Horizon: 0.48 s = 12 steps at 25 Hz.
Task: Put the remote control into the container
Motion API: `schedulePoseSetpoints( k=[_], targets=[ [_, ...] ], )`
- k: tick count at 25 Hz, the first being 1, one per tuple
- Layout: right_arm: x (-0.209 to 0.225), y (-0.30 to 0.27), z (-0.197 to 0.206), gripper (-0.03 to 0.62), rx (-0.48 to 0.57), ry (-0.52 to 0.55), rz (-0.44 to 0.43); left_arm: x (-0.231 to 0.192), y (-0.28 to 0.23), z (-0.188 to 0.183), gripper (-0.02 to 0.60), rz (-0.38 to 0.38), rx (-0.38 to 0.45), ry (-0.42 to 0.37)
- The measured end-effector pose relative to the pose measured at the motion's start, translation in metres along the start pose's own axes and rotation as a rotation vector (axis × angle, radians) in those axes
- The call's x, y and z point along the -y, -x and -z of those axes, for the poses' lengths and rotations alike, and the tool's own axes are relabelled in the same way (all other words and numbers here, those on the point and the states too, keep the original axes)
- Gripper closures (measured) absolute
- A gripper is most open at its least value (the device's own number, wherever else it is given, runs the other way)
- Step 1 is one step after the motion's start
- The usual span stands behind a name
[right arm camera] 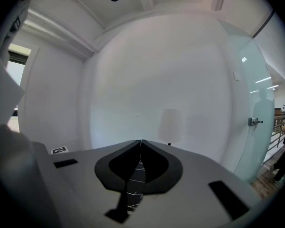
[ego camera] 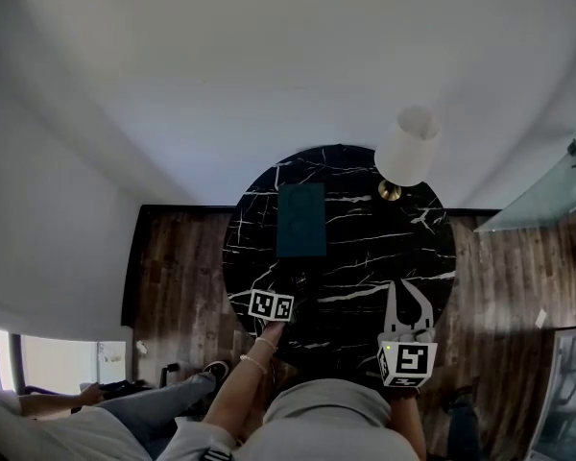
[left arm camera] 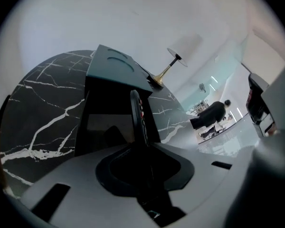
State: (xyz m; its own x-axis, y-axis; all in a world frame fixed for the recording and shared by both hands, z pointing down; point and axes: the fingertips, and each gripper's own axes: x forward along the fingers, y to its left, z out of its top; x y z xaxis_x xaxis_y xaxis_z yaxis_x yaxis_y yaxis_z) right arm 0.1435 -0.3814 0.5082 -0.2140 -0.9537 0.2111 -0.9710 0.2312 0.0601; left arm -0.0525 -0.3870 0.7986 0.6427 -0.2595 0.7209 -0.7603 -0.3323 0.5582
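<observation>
A dark teal container (ego camera: pixel 300 221) stands on the round black marble table (ego camera: pixel 365 257), left of centre. My left gripper (ego camera: pixel 286 279) hangs just in front of the container's near end. In the left gripper view it (left arm camera: pixel 138 144) is shut on the black remote control (left arm camera: pixel 135 112), held edge-on with its red buttons facing right. The container (left arm camera: pixel 111 68) rises straight ahead of the remote. My right gripper (ego camera: pixel 399 288) hovers over the table's near right edge, apart from both. Its jaws meet at the tips (right arm camera: pixel 140 141) with nothing held.
A lamp (ego camera: pixel 406 147) with a white shade and brass foot stands at the table's far right. A glass panel (ego camera: pixel 542 195) is at the right, over the wooden floor (ego camera: pixel 178 257). A person's legs (ego camera: pixel 163 401) show at the lower left.
</observation>
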Motion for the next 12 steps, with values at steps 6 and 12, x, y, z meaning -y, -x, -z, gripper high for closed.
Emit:
schedulePoseSetpoints(
  k=[6, 12],
  targets=[
    [0.004, 0.000, 0.001, 0.582, -0.007, -0.001, 0.007, -0.014, -0.016, 0.003, 0.499, -0.004, -0.048, 0.107],
    [0.006, 0.000, 0.002, 0.582, -0.007, -0.007, 0.010, -0.018, -0.017, 0.004, 0.494, -0.058, -0.041, 0.074]
  ],
)
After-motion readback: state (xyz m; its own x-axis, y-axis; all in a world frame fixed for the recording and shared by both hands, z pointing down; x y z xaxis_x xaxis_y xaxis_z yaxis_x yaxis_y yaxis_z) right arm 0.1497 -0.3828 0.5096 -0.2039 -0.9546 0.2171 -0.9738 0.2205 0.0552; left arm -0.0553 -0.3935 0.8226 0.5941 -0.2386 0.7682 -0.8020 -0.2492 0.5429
